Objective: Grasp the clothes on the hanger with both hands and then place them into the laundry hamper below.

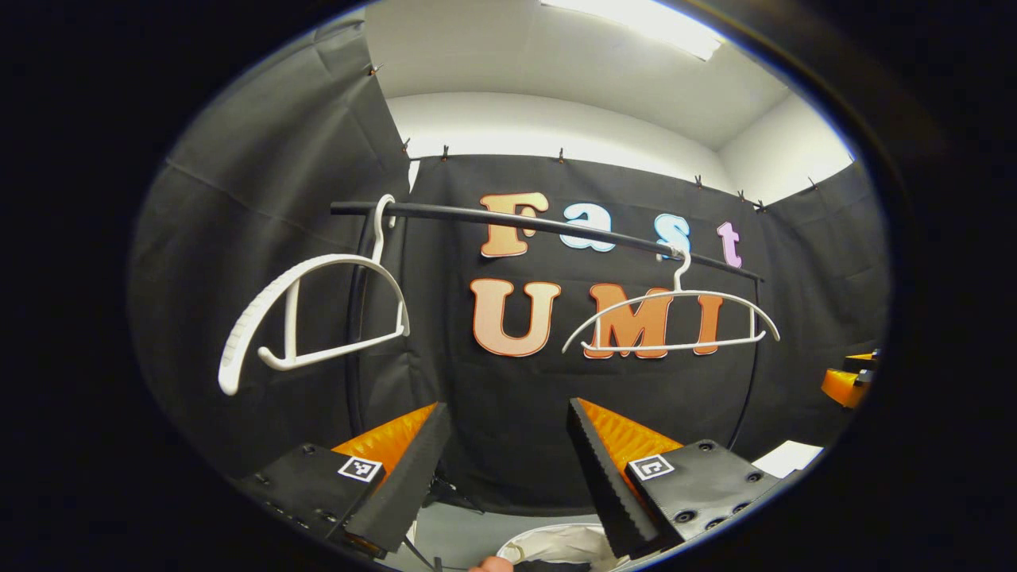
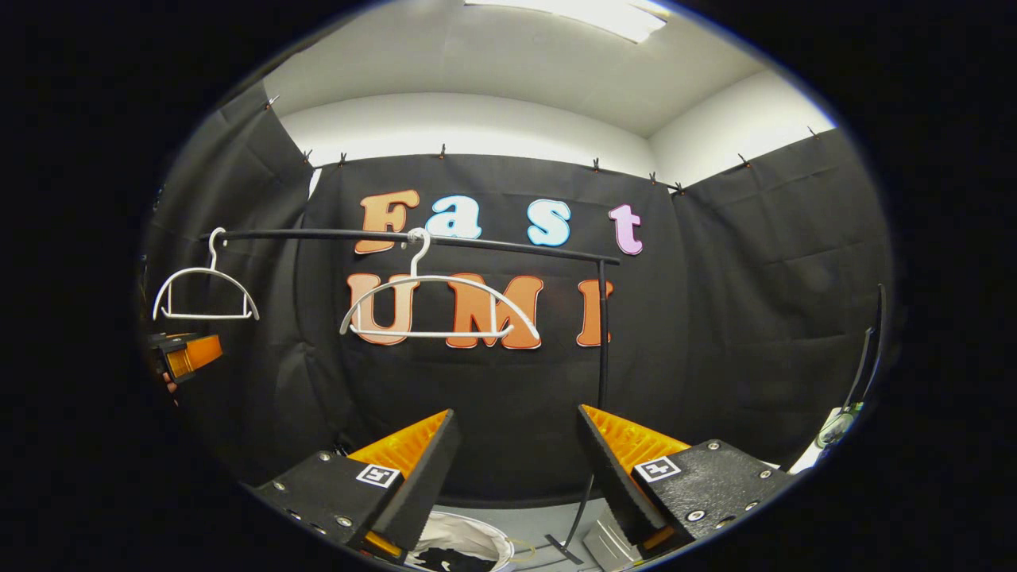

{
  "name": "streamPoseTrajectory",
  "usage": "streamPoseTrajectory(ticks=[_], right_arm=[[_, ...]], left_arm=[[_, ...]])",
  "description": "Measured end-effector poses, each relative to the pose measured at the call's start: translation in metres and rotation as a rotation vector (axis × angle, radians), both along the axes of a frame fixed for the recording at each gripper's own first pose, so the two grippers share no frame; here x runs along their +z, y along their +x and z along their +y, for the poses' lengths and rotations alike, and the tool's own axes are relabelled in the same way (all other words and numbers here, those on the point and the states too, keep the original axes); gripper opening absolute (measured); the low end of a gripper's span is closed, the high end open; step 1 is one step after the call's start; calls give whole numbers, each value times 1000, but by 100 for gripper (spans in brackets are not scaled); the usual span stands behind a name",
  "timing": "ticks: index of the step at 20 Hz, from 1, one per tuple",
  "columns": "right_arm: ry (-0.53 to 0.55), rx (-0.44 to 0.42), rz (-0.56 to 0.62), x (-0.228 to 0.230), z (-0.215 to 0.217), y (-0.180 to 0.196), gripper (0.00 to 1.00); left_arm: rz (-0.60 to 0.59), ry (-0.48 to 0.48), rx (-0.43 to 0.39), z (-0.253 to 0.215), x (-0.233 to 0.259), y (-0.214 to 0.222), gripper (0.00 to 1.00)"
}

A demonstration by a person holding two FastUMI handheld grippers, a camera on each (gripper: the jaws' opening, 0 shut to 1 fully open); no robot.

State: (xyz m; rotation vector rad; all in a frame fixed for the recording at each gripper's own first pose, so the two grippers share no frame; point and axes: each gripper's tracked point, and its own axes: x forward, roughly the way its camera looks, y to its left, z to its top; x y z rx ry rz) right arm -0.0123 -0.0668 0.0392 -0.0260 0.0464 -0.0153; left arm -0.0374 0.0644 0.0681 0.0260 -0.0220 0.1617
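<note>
Two bare white hangers [image 1: 310, 318] [image 1: 671, 322] hang on a black rail [image 1: 556, 226]; no garment is on either. In the right gripper view the same hangers [image 2: 205, 294] [image 2: 441, 306] hang from the rail [image 2: 493, 242]. Below, the white-rimmed laundry hamper [image 2: 465, 539] holds dark cloth [image 2: 445, 558]; its rim [image 1: 556, 544] also peeks between my left fingers. My left gripper [image 1: 506, 413] is open and empty, well below the rail. My right gripper [image 2: 516, 417] is open and empty too. Each gripper shows at the edge of the other's view [image 1: 850, 381] [image 2: 187, 353].
The rack's upright post [image 2: 601, 334] stands right of the hangers, with its foot [image 2: 608, 544] on the grey floor beside the hamper. A white sheet [image 1: 786, 458] lies low at the right. A fingertip [image 1: 493, 564] shows at the bottom edge.
</note>
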Motion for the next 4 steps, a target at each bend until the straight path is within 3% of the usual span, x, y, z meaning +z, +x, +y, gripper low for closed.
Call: streamPoseTrajectory(ticks=[1, 2, 3, 4], right_arm=[[4, 1, 1, 0, 0, 0, 99], [8, 3, 1, -1, 0, 1, 92], [10, 4, 2, -1, 1, 1, 99], [5, 6, 4, -2, 0, 1, 99]], left_arm=[[2, -3, 1, 1, -1, 0, 97], [4, -4, 5, 2, -1, -1, 97], [6, -4, 8, 3, -2, -2, 97], [7, -3, 10, 2, -2, -2, 97]])
